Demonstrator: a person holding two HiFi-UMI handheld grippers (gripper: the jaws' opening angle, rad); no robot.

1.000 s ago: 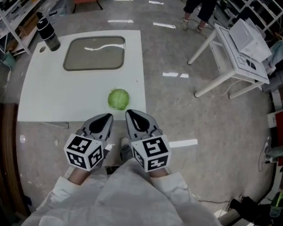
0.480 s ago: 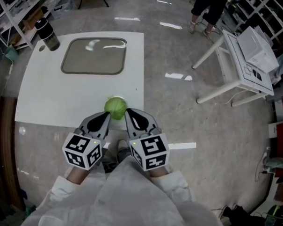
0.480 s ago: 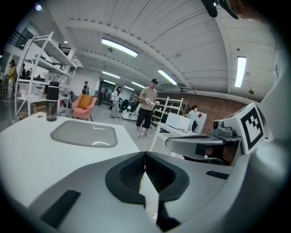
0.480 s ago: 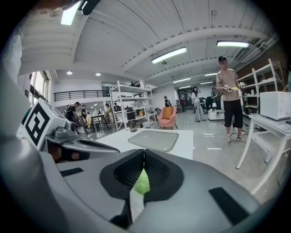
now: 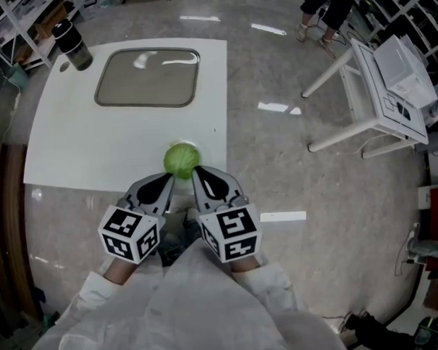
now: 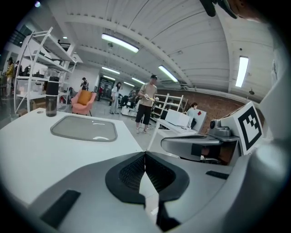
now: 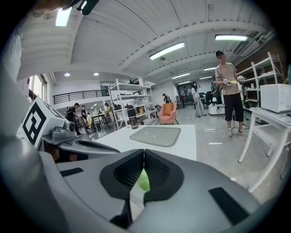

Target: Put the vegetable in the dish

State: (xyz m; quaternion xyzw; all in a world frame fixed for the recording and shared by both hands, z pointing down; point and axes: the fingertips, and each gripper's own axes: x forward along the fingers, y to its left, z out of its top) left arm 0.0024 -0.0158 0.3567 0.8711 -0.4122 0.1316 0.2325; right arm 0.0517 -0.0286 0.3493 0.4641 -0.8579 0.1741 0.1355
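Cabbage (image 5: 181, 159): round, leafy green at head view's centre; right gripper view catches just a sliver.
Dish (image 5: 148, 78): shallow grey rounded rectangle, upper left.
Left gripper (image 6: 145, 154): jaws together, empty.
Right gripper (image 7: 143, 152): jaws together, empty.

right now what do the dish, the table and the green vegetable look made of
Dish: greyish, glossy, lamp glare on it; probably glass or smooth plastic.
Table: white, matte, flat board; likely laminate or painted.
Vegetable: pale green, round, leafy-looking; real or a plastic replica, cannot tell.
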